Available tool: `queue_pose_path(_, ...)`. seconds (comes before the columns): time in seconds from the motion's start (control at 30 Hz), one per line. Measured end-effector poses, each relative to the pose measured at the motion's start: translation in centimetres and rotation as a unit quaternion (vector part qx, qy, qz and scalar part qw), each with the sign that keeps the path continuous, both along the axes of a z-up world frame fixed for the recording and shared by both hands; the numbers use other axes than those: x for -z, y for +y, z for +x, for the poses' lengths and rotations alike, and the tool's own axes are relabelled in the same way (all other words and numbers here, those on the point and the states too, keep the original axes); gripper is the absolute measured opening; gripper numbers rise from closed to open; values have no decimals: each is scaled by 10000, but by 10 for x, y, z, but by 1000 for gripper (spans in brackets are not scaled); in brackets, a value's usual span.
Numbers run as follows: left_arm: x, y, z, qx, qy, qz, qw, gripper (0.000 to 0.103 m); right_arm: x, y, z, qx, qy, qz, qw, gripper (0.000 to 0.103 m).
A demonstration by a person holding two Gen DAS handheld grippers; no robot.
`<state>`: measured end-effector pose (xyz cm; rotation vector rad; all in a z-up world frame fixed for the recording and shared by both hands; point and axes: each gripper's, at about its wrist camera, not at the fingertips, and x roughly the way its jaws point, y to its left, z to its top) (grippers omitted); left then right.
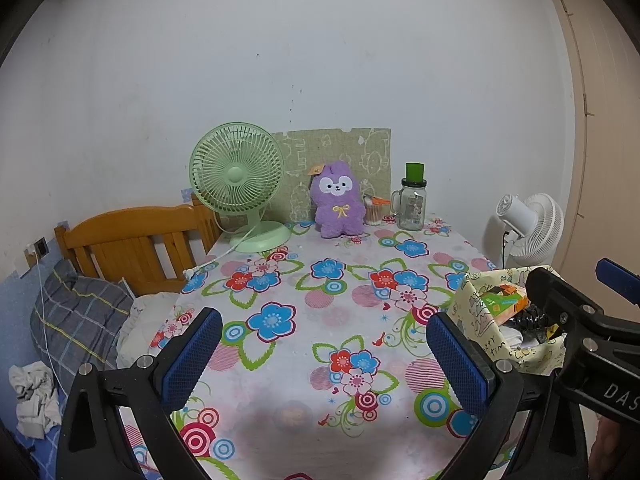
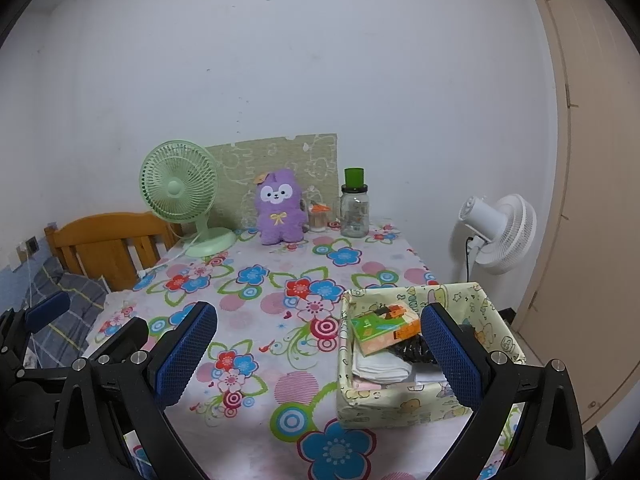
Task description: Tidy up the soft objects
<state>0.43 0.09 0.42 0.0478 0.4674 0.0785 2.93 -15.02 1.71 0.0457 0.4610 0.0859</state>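
A purple plush toy (image 1: 339, 202) sits upright at the table's far edge, also in the right wrist view (image 2: 278, 209). A pale yellow cartoon-print fabric box (image 2: 400, 404) stands at the table's right front; it holds a green-and-orange tissue pack (image 2: 384, 328), folded white cloth (image 2: 380, 368) and something black. The box also shows in the left wrist view (image 1: 480, 328). My left gripper (image 1: 324, 356) is open and empty over the front of the table. My right gripper (image 2: 320, 352) is open and empty, its right finger over the box.
A green desk fan (image 1: 238, 178), a glass jar with a green lid (image 1: 413, 200) and a small jar of cotton swabs (image 1: 374, 210) stand at the back beside the plush. A white floor fan (image 2: 496, 232) stands right of the table. A wooden bed headboard (image 1: 132, 240) is to the left.
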Motion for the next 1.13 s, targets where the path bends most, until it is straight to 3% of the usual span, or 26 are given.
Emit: queue_pose_path(1.13, 5, -7, 13, 122, 9, -87, 9999, 103, 3, -9, 10, 137, -88, 14, 9999, 103)
